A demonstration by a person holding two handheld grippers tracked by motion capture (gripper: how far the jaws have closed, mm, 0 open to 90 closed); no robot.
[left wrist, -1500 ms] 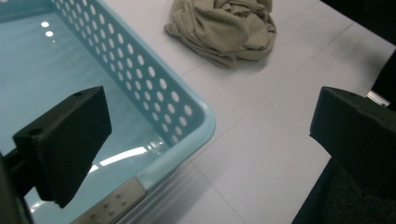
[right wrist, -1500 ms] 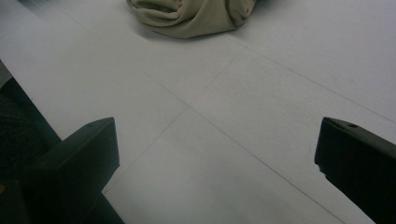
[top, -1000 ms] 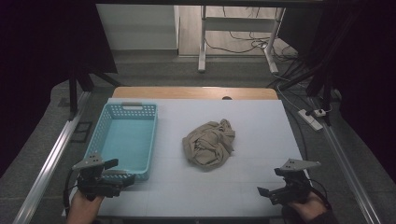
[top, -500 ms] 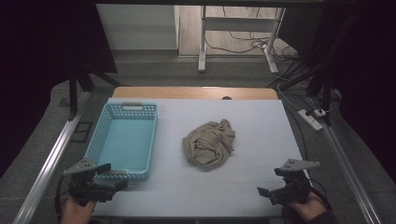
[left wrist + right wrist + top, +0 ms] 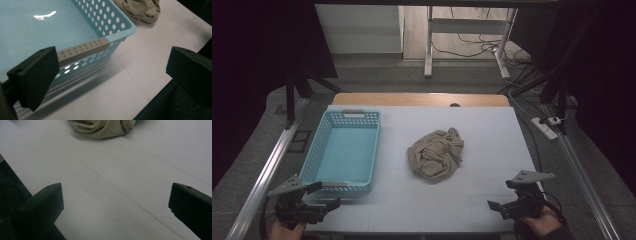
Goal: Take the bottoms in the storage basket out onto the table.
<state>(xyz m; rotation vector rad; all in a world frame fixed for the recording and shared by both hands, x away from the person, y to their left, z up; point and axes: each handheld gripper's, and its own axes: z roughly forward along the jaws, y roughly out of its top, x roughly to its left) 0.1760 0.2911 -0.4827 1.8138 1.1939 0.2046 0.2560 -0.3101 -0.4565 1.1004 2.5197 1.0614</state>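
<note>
A crumpled beige cloth (image 5: 435, 154) lies in the middle of the white table (image 5: 492, 135). A light blue perforated basket (image 5: 323, 145) stands empty at the left. My left gripper (image 5: 324, 196) hovers at the near left corner, just in front of the basket's near wall, jaws wide apart and holding nothing. In the left gripper view, the left gripper (image 5: 112, 72) faces the basket's near rim (image 5: 82, 48), with the cloth (image 5: 140, 10) beyond it. My right gripper (image 5: 501, 195) is open near the front right edge. In the right gripper view, the right gripper (image 5: 112, 202) has bare table between its jaws and the cloth (image 5: 102, 127) farther off.
Metal rails (image 5: 267, 170) run along both sides of the table. A power strip (image 5: 548, 125) and cables lie on the floor at the right. A desk frame (image 5: 429, 45) stands beyond the far edge.
My left gripper has drifted slightly left and back toward the near table edge. The right gripper, cloth and basket have stayed put.
</note>
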